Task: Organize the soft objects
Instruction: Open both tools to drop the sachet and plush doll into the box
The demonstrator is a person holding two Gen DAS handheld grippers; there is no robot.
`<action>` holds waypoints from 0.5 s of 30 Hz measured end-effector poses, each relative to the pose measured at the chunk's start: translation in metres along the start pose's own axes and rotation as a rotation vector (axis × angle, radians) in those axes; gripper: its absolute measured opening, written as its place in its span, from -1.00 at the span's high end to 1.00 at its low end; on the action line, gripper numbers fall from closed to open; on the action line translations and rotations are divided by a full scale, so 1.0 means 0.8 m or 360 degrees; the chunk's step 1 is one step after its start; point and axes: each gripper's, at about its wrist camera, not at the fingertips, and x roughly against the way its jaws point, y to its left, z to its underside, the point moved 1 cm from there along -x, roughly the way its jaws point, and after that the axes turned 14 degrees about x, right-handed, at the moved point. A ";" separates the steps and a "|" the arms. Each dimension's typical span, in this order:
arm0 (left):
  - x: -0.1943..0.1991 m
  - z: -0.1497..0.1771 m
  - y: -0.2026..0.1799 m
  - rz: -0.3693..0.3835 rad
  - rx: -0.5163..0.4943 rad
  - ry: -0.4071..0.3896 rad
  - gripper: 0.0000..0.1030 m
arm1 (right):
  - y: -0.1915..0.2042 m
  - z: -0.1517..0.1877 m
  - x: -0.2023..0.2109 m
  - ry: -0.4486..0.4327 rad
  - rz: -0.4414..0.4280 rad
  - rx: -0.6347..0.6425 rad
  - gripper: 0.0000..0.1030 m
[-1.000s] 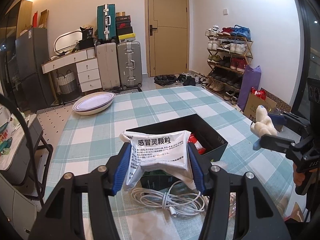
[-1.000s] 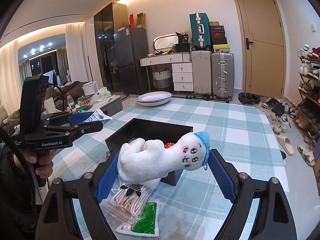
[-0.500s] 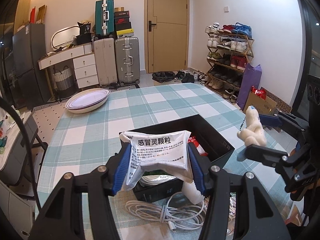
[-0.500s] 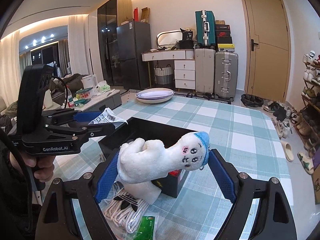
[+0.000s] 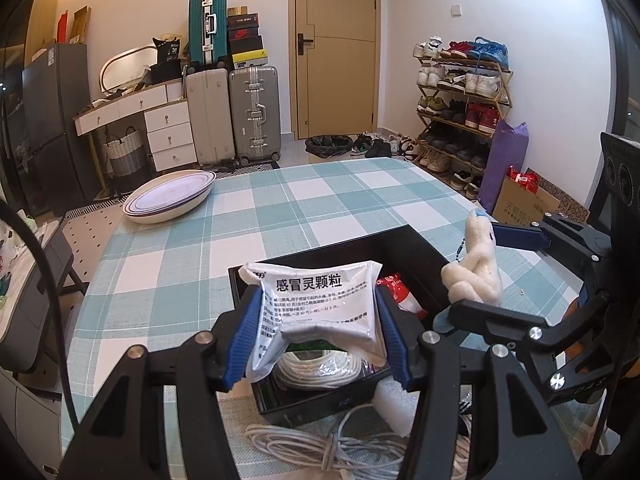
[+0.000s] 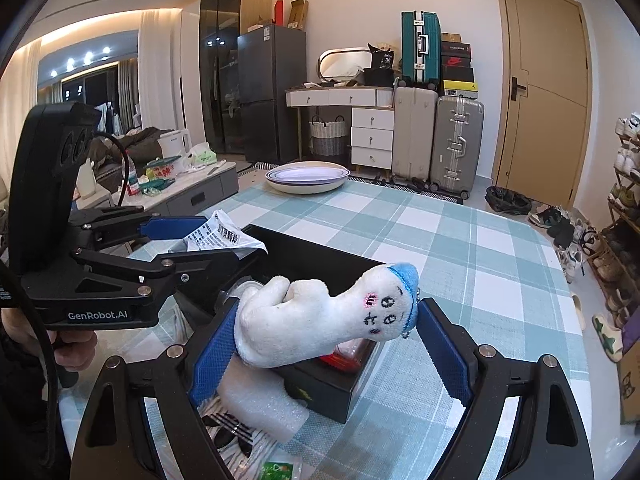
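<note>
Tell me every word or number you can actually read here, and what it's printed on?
"感冒灵颗粒": white sachet held in the left gripper; its small print is too blurred to read.
"GenRobot.AI": side of the left gripper, right wrist view.
"36": black bag on the dresser.
Shoe boxes and cardboard box: print unreadable.

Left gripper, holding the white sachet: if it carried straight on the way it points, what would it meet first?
Probably the black box. The left gripper points down over its open top, so the white sachet would likely reach the coiled white cable inside first, though depth is hard to judge.
</note>
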 end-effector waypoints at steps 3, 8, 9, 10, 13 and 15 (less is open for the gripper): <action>-0.007 -0.001 -0.002 -0.0011 -0.0010 0.0004 -0.07 | 0.001 0.000 -0.013 0.0025 -0.0008 0.0030 -0.70; -0.018 0.000 -0.003 -0.0028 -0.0028 0.0006 -0.08 | 0.000 -0.002 -0.028 0.0051 0.0001 0.0067 -0.70; -0.020 0.000 -0.003 -0.0033 -0.0030 0.0012 -0.08 | 0.001 -0.002 -0.031 0.0064 0.0015 0.0086 -0.70; -0.022 0.000 -0.003 -0.0037 -0.0030 0.0016 -0.08 | 0.002 -0.003 -0.034 0.0073 0.0030 0.0108 -0.70; -0.026 0.000 -0.003 -0.0037 -0.0034 0.0022 -0.08 | 0.005 -0.003 -0.041 0.0093 0.0054 0.0162 -0.70; -0.029 0.000 -0.001 -0.0042 -0.0034 0.0028 -0.08 | 0.006 -0.001 -0.046 0.0101 0.0048 0.0169 -0.70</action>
